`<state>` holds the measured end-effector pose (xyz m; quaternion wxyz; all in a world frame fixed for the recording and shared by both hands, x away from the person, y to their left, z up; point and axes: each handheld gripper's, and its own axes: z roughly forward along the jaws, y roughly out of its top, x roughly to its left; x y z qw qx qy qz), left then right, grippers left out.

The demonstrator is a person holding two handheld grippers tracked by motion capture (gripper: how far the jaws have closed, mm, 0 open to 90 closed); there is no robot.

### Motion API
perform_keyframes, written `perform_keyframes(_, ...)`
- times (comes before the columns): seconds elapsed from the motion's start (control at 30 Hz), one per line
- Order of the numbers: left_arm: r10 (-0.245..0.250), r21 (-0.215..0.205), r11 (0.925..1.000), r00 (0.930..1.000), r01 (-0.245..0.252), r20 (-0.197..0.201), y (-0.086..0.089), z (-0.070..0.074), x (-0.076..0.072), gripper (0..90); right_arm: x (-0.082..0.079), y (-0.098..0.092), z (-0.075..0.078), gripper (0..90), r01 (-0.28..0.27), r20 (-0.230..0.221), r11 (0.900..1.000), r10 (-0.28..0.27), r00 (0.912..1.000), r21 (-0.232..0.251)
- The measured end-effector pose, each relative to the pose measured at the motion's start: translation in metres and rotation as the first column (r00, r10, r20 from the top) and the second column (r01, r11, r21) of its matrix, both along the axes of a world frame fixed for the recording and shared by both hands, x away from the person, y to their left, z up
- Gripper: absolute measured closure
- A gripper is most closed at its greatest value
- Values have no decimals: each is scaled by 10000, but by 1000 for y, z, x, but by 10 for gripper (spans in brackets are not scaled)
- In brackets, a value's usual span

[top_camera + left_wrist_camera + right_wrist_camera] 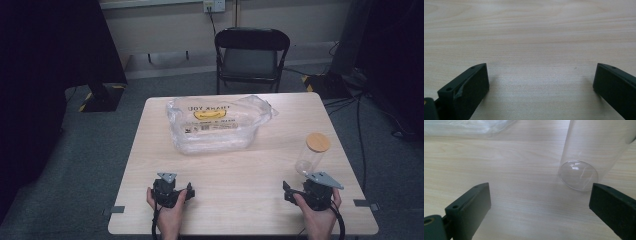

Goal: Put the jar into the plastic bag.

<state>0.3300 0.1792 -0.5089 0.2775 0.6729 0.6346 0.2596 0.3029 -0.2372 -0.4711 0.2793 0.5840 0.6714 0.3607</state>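
High view: all places given relative to the plastic bag (216, 123).
Left gripper (190, 191): near side of bag, left; jaws released, empty, idling.
Jar (313, 153): right of bag, upright, cork-lidded, within reach.
Right gripper (286, 190): just short of jar; jaws spread, nothing grasped, probably lining up.

1. A bag (216, 124) lies on the far middle of the surface (240, 170).
2. A jar (313, 154) stands upright right of the bag, nearer the person.
3. The right tongs (286, 191) sit just before the jar; the left tongs (190, 191) sit well apart to its left.
4. A chair (251, 56) stands behind the surface.
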Motion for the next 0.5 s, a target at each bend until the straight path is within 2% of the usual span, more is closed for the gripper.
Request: perform_keyframes(0.5,3,-1,10000,10000,-3,0,0,0,0,0,5,-10,14,24,155,326,9998,-159,9993,147)
